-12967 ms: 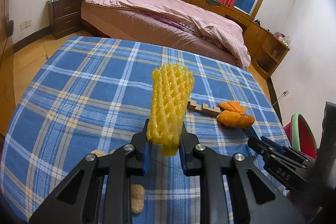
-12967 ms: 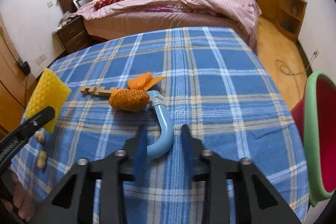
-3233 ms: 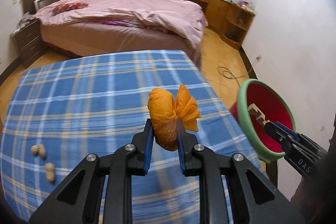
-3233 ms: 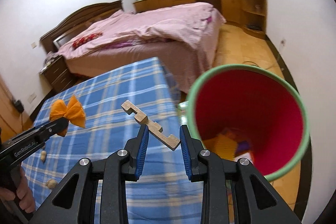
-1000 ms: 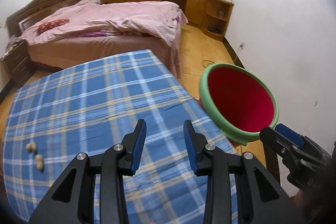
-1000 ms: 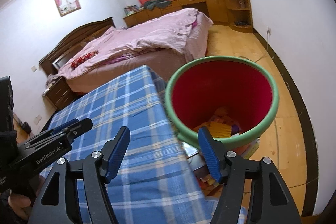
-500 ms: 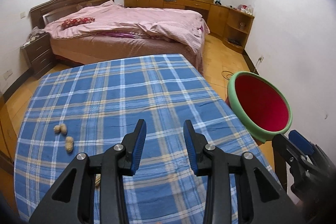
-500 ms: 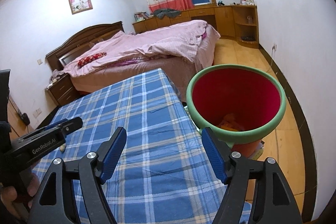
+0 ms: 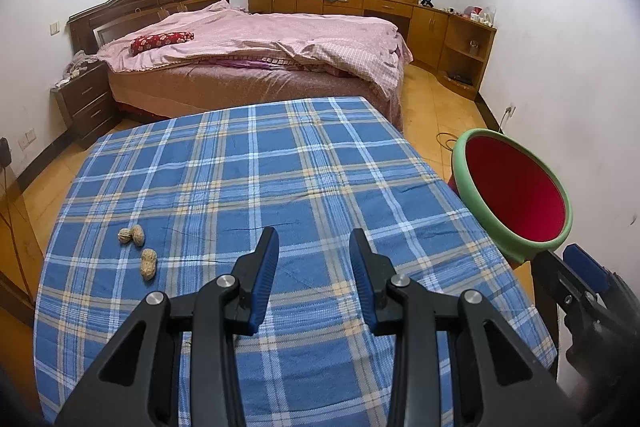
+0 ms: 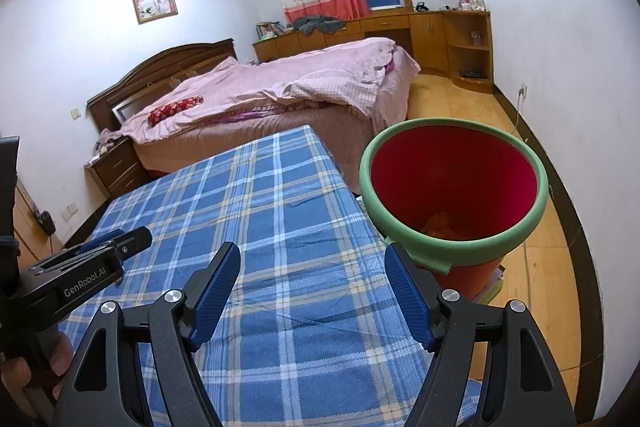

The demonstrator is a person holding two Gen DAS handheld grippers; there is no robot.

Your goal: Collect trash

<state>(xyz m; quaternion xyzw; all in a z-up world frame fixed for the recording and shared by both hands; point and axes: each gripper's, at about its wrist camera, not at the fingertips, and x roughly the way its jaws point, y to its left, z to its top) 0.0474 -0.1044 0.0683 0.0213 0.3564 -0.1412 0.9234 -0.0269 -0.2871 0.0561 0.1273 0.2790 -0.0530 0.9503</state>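
Peanuts in tan shells [image 9: 138, 247], three of them as far as can be made out, are seen lying in a loose cluster on the left part of the surface covered by a blue plaid cloth [image 9: 256, 179]; no other litter is visible on it. The red plastic bin with a green rim [image 10: 452, 187] stands on the floor just beside the right edge of the surface, and something orange is glimpsed at its bottom in the right wrist view.

The left gripper [image 9: 314, 267] is held above the near part of the cloth with its blue-padded fingers [image 9: 264, 275] apart and nothing between them. The right gripper [image 10: 312, 291] is held near the bin, its fingers spread wide and likewise empty.

The step in hand is judged to be the turn from the bin toward the remaining litter, with most of the task apparently done. For the next move, the left gripper would need to be carried to the left and lowered over one peanut, the fingers set on either side of the shell and closed gently, since a small rounded shell could be squeezed out sideways or crushed. The two peanuts lying close together may have to be taken one at a time. Each would then be carried across to the bin.
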